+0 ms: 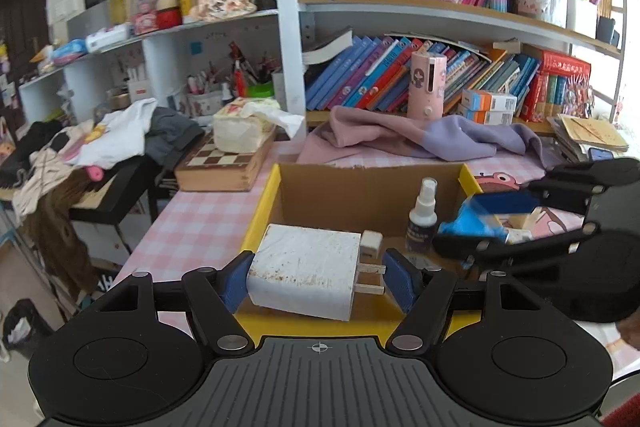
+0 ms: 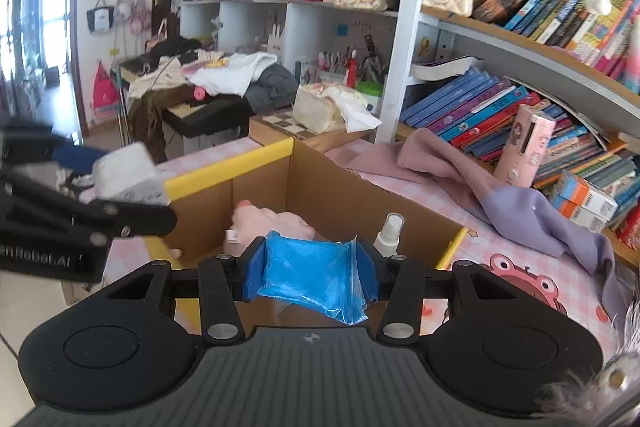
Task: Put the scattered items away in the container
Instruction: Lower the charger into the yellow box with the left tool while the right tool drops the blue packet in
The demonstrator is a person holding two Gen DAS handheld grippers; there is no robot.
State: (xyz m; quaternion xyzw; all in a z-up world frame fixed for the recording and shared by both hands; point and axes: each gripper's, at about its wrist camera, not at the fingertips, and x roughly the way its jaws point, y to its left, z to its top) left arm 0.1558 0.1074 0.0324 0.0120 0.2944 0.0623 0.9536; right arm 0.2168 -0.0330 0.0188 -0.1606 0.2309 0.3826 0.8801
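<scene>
Cardboard box (image 1: 362, 195) with the yellow rim sits on the pink checked tablecloth (image 1: 200, 223), right in front of both grippers, and it's already got stuff in it: a small spray bottle (image 1: 422, 215) standing near the right wall, plus something pink and soft (image 2: 276, 223) at the bottom.

Left gripper (image 1: 318, 277) is clamped on a white charger (image 1: 306, 277), one pad on its body and the other against the prongs end, holding it sideways over the near rim of the box. My guess is it's carried that way so it can just be let go straight down. Right gripper (image 2: 314, 273) is squeezed fairly narrow on a crumpled blue plastic bag (image 2: 320, 277), also hanging over the box opening, so both look about ready to drop.

The views fill each other in nicely. The left one doesn't really show the pink thing in the box, the right one does. The left one shows the charger's prongs and scuffed face clearly, while in the right one it's just a blurry white block (image 2: 128, 173) off to the side. Behind it all there's a purple-pink cloth (image 1: 420, 137) on the table and the packed bookshelf (image 1: 440, 7).
</scene>
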